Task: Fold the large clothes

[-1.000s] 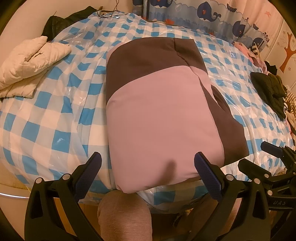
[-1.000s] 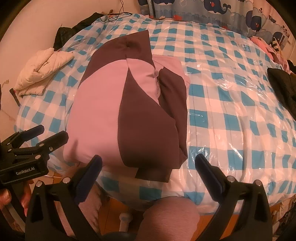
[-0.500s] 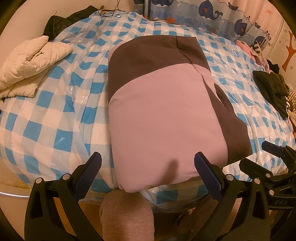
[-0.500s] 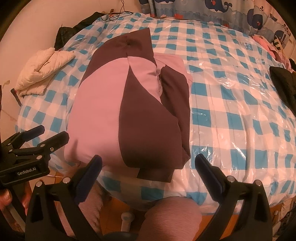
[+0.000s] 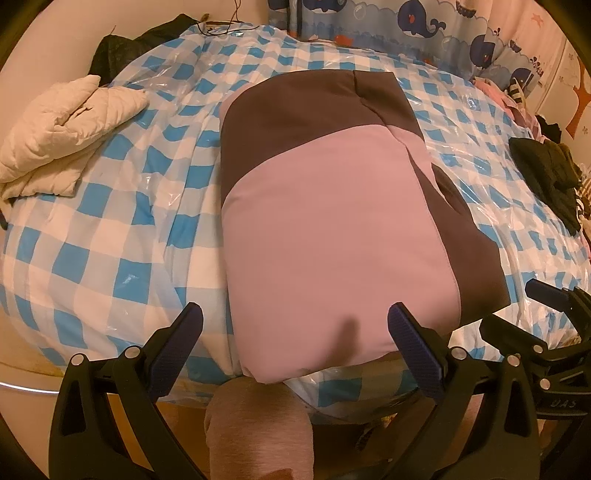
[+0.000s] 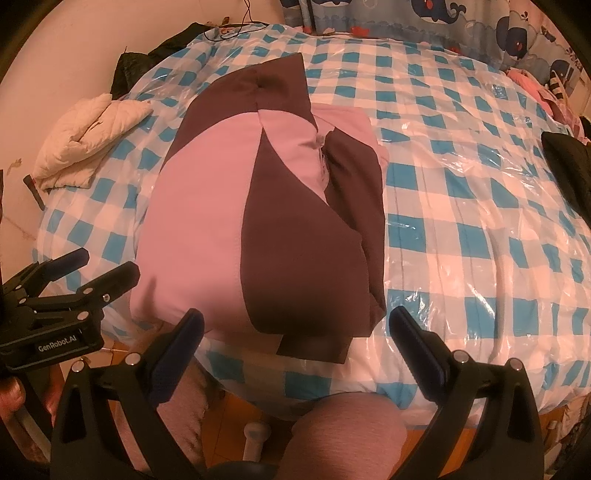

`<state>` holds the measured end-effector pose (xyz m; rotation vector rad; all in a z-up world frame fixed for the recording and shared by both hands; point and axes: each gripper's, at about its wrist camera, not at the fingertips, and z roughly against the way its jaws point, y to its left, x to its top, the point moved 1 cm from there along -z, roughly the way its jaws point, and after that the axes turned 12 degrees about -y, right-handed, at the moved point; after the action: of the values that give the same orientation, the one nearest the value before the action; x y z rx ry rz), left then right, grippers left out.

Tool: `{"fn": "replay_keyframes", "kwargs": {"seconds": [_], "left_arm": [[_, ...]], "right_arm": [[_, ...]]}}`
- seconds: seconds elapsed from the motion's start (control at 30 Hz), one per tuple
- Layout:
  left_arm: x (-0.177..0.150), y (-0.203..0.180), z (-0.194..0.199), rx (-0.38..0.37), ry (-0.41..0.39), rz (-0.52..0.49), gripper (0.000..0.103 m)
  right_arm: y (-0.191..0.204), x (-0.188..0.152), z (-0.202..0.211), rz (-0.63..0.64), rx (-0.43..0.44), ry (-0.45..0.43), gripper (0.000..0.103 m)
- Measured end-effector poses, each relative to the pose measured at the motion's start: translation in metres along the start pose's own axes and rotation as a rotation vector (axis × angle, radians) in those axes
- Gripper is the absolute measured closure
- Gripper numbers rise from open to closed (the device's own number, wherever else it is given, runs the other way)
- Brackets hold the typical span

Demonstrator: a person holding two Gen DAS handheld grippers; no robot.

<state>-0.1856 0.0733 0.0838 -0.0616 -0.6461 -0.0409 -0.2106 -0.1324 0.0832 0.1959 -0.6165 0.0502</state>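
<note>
A large pink and dark brown garment (image 5: 332, 229) lies folded into a long rectangle on the blue-and-white checked bed (image 5: 110, 229), its near end at the bed's front edge. It also shows in the right wrist view (image 6: 258, 229), with a brown sleeve folded over its right side. My left gripper (image 5: 295, 332) is open and empty, hovering just before the garment's near pink end. My right gripper (image 6: 295, 332) is open and empty before the brown near end. The right gripper shows at the right of the left view (image 5: 535, 325); the left gripper shows at the left of the right view (image 6: 74, 280).
A cream quilted jacket (image 5: 62, 136) lies at the bed's left side. Dark clothes (image 5: 546, 173) lie at the right edge, another dark garment (image 5: 147, 44) at the far left. A whale-print curtain (image 5: 406, 22) hangs behind. My knees (image 6: 343, 435) are below the bed edge.
Both grippers have drifted slightly back and to the left; the garment has not moved and both grippers stay open.
</note>
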Motion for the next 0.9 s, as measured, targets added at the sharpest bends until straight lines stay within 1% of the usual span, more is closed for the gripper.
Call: {"fn": "replay_keyframes", "kwargs": {"seconds": [0.3, 0.77, 0.9], "left_arm": [[-0.0001, 0.0048, -0.0014, 0.012, -0.001, 0.006, 0.007], [0.0013, 0.0062, -0.0011, 0.031, -0.01, -0.012, 0.007], [0.0029, 0.0014, 0.0018, 0.075, -0.033, -0.051, 0.007]], "right_arm": [[-0.0012, -0.0003, -0.0027, 0.004, 0.011, 0.006, 0.007], [-0.0006, -0.0009, -0.0034, 0.004, 0.012, 0.006, 0.007], [-0.0001, -0.0016, -0.0046, 0.004, 0.014, 0.006, 0.007]]}}
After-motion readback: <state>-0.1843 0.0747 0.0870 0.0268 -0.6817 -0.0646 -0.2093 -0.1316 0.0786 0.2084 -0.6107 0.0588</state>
